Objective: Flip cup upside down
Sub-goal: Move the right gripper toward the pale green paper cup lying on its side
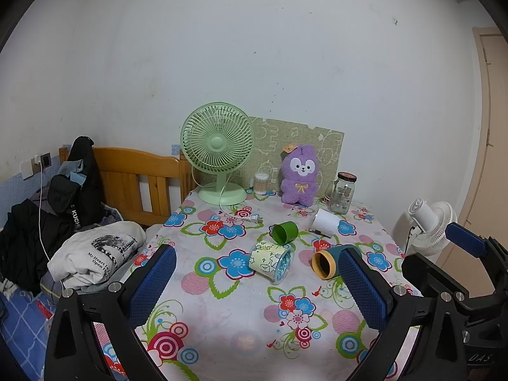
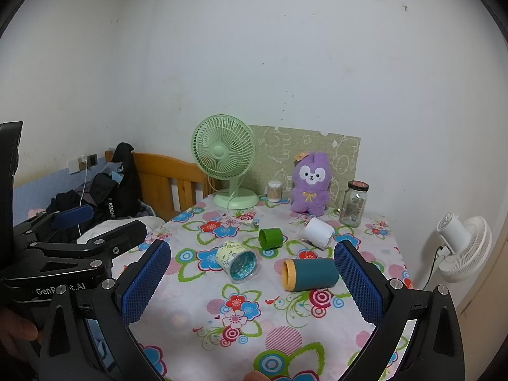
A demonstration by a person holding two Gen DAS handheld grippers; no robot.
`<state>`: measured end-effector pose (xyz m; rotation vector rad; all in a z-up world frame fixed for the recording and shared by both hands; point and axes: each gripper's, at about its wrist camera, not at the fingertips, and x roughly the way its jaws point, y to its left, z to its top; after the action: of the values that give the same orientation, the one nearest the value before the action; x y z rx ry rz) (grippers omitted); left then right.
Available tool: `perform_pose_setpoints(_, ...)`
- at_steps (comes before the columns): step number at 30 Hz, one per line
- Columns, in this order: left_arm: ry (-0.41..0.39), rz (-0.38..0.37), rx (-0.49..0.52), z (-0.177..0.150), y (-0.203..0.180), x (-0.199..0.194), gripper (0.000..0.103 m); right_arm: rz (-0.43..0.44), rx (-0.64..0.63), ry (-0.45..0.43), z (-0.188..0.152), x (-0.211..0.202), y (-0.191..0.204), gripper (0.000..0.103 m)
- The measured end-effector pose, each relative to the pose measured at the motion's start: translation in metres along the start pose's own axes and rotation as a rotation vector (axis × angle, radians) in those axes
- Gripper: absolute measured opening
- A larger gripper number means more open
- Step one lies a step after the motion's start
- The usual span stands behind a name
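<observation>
Several cups lie on their sides on the floral tablecloth [image 1: 222, 311]: a teal cup with a yellow rim [image 1: 330, 262] [image 2: 309, 274], a patterned clear cup [image 1: 271, 262] [image 2: 236, 258], a green cup [image 1: 284, 231] [image 2: 270, 238] and a white cup [image 1: 325, 220] [image 2: 317, 231]. My left gripper [image 1: 257, 285] is open and empty, hovering short of the cups. My right gripper [image 2: 254, 281] is open and empty, with the teal cup just inside its right finger. The right gripper also shows at the right edge of the left wrist view [image 1: 466, 244].
At the back of the table stand a green desk fan [image 1: 219, 155], a purple plush toy [image 1: 300, 174], a glass jar [image 1: 344, 192] and a cotton-swab tub [image 1: 262, 182]. A bed with clothes [image 1: 79, 222] is left; a white fan [image 1: 428, 225] stands right.
</observation>
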<state>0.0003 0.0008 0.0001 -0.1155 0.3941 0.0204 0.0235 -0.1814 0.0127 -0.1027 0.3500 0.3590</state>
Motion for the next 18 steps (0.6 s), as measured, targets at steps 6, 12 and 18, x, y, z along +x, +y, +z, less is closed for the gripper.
perform_pose_setpoints(6, 0.001, -0.001, -0.001, -0.0024, -0.0005, 0.0, 0.103, 0.0, -0.002, 0.0, 0.0002, 0.0001, 0.0001, 0.103)
perform_pose_setpoints(12, 0.001, -0.002, -0.001, -0.0045, 0.0012, 0.0007, 0.103, 0.0, -0.002, -0.002, -0.0003, -0.0004, 0.0004, 0.103)
perform_pose_setpoints(18, 0.004, -0.001, -0.003, -0.0075, 0.004, 0.0003, 0.103, 0.0, -0.003, -0.002, 0.0001, -0.0008, 0.0003, 0.103)
